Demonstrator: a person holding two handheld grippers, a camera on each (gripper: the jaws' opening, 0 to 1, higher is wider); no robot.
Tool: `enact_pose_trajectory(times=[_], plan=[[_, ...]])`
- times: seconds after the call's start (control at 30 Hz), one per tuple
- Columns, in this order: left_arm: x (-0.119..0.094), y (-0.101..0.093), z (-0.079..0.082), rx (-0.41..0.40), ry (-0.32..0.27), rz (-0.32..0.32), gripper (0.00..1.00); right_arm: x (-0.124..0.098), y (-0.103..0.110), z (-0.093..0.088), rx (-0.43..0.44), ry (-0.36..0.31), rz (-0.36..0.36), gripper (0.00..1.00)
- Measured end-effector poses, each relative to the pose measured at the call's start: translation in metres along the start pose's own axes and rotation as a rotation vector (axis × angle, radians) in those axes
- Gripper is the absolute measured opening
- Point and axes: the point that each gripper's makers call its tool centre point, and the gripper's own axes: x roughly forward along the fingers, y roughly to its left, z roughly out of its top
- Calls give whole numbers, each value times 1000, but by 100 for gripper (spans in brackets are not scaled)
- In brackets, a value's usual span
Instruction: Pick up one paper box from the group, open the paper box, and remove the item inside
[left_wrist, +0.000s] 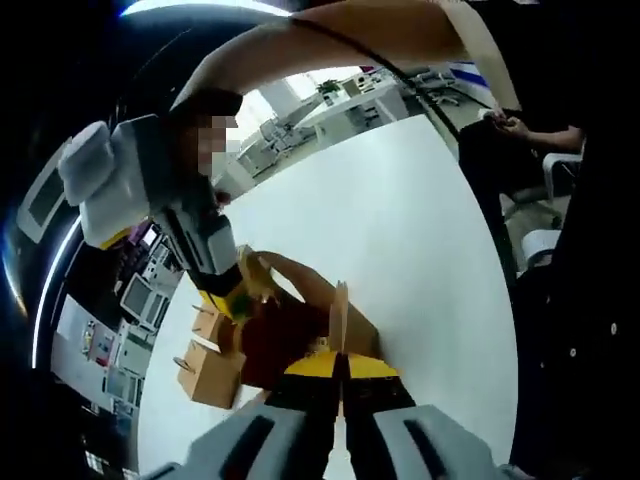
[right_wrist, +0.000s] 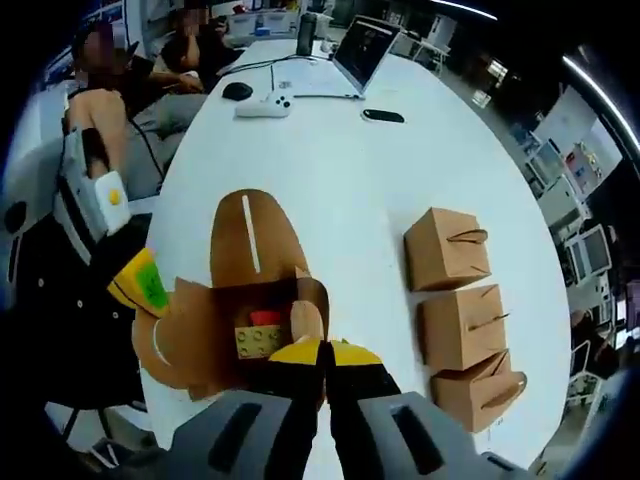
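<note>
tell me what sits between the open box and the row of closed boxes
Nothing: in the right gripper view, only bare white table separates the open paper box from the three closed boxes.

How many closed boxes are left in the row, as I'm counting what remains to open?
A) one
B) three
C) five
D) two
B: in the right gripper view three closed boxes stand in a row on the table, apart from the open box.
</note>
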Motion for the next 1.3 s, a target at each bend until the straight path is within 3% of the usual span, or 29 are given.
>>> enact_pose_trajectory(times=[0.2,0.53,1.0,1.3], plan=[[1,-16,-4,5,-3,-37,3,5,-23,0,-21,4,-65,3],[4,-24,-8,-6,-18,-65,3,20,-44,-2,-9,-7,-81,3],[8,-37,-1,-53,-52,-100,3,46,-56,-9,-3,19,-72,3],[8,-40,1,-69,-66,-118,3,51,-52,-13,14,15,-61,3]])
